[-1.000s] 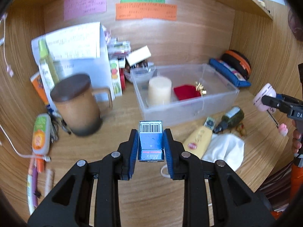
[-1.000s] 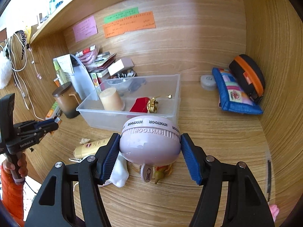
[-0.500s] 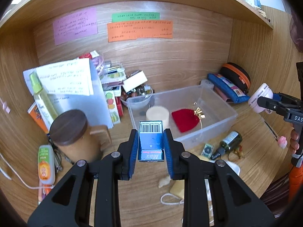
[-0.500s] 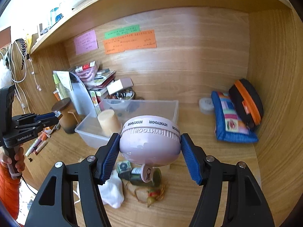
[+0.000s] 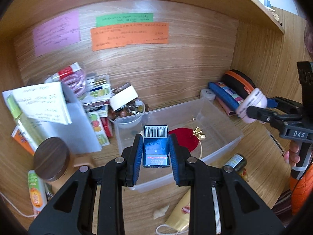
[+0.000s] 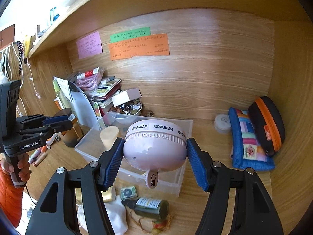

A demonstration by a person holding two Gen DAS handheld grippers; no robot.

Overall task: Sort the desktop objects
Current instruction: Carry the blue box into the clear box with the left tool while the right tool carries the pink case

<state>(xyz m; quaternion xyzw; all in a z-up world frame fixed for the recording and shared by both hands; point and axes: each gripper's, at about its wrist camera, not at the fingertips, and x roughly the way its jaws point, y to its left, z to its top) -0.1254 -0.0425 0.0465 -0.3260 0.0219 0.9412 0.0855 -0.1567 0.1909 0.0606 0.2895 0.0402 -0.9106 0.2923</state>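
Where the wooden counter (image 6: 211,178) meets a wood-panelled back wall under a shelf, pink, green and orange paper notes (image 6: 138,47) are stuck to the panelling. The left hand-held gripper (image 5: 156,150) is clamped on a small blue box (image 5: 156,146) with a barcode on its top face, held above the near edge of a clear plastic bin (image 5: 221,121). The right hand-held gripper (image 6: 155,156) is closed on a round pink fan (image 6: 155,146), held over the same bin (image 6: 183,182) from the other side. Inside the bin lie a cream candle (image 6: 109,137) and a red pouch (image 5: 182,137) with a gold bow. On the counter in front of the bin lie a dark green bottle (image 6: 150,205), a white cloth (image 6: 115,217) and a yellow tube (image 5: 182,213). A brown lidded mug (image 5: 51,158) and stacked papers (image 5: 45,101) stand to the left; a blue patchwork pouch (image 6: 248,143) and a black-and-orange case (image 6: 268,121) lie to the right.
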